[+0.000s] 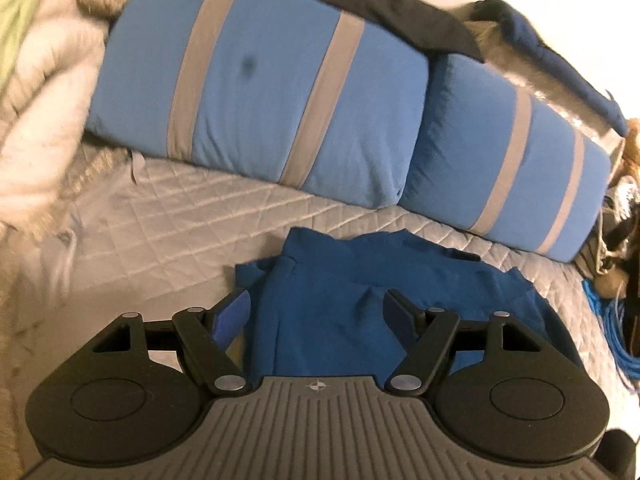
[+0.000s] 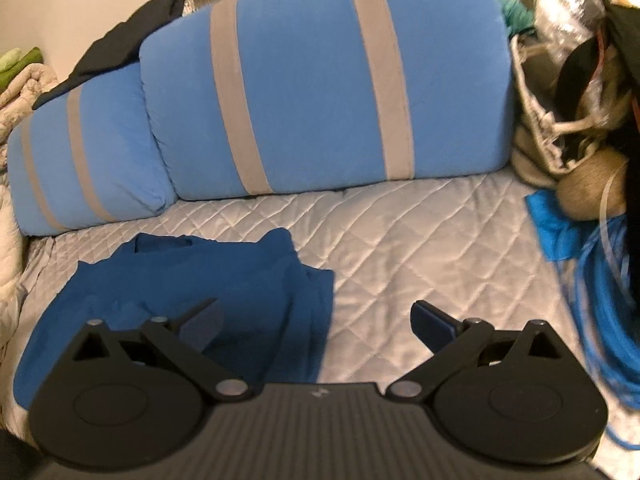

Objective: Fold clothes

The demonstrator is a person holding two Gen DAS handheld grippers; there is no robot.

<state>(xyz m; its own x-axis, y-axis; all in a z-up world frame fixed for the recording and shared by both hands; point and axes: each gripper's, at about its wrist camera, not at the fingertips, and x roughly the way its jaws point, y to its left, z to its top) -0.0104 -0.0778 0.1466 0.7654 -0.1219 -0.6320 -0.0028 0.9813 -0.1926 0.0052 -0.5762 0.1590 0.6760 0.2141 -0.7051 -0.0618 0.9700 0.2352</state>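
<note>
both wrist views angled down, sharing pillows (image 1: 256, 92)

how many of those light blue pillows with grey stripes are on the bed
2. One light blue, grey-striped pillow lies at the head of the quilted grey bed; the other pillow lies beside it, touching. Clothes piled around might hide more.

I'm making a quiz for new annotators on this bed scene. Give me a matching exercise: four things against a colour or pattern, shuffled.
Things:
1. garment
2. pillows
3. bedcover
4. coiled cable

Descriptions:
A. light grey, quilted in diamonds
B. bright blue, looped at the bed's edge
C. dark blue, partly folded on the bed
D. light blue with grey stripes

Pairs: 1-C, 2-D, 3-A, 4-B
</note>
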